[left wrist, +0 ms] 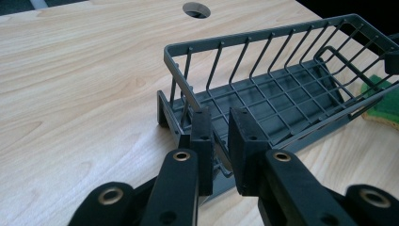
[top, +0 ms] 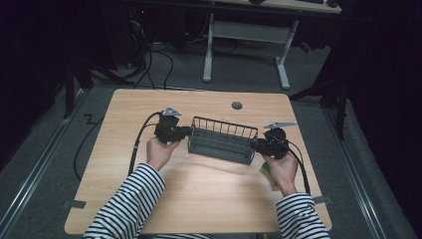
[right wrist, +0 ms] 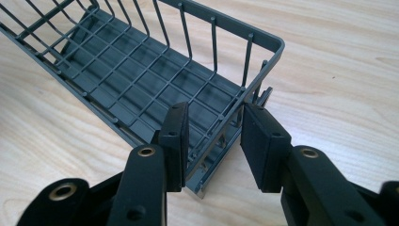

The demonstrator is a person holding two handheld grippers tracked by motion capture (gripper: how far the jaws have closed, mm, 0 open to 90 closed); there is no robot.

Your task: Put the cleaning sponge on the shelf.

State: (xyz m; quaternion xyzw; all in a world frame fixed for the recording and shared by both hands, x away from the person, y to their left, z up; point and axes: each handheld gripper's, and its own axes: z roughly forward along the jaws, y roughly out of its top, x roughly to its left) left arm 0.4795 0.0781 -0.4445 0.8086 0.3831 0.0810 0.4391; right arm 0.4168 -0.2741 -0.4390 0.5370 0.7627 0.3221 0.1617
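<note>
1. High view: grey basket near the middle of the table, long axis running from 9 o'clock to 3 o'clock, slightly skewed, with 1 gripper at each short end.
2. Left gripper at the 9 o'clock end, clamped shut on the basket's end wall; seen in the left gripper view with both pads pinching the upright wires just below the rim.
3. Right gripper at the 3 o'clock end, jaws apart and straddling the end wall; seen in the right gripper view with 1 pad close to the wires and the other standing clear, so no real grip there.
4. Judged step: a 2-handed carry or shift of the basket. Best done by closing the right jaws squarely on the rim bar or a thick corner upright, not on a thin wire alone.
5. Match both ends in height before lifting; raise both together to avoid twisting the frame or letting it pivot out of the left pads.
6. Mind the sponge lying near 4 o'clock of the basket, under the right hand; slide away from it or lift clear.
7. Materials: thin coated metal wire, matt dark grey, smooth and probably slippery against flat rubbery pads.
8. Shape: long narrow trough, flat grid floor, upright bars on the walls, rounded rim corners, low solid base rail.
9. Table top: pale wood-grain laminate, smooth, with a round cable hole at 12 o'clock of the basket.
</note>
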